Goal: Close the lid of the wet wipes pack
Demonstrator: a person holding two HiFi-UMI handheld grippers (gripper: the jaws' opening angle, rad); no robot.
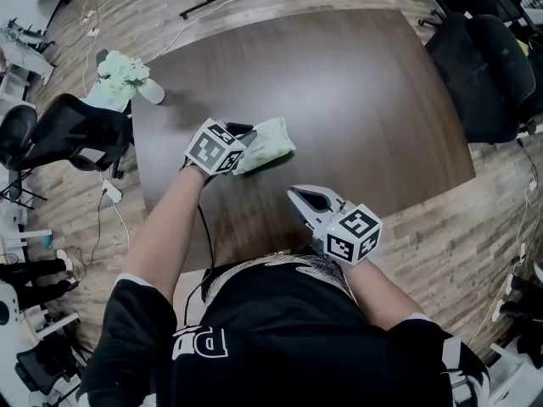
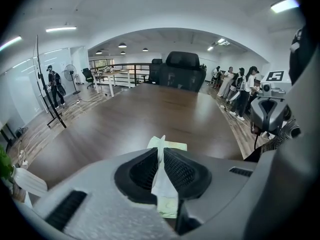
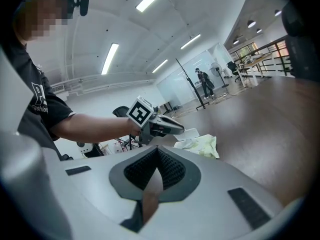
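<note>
2 claws, 1 wipes pack, 1 lid, 1 table, 1 plant

The worktop is dark wood grain, smooth with a soft sheen; the pack is crinkled pale green plastic film; the sheet is thin, white, limp and matt; the left hand-held gripper is matt grey plastic with black ribbed pads; the floor is wood planks
</note>
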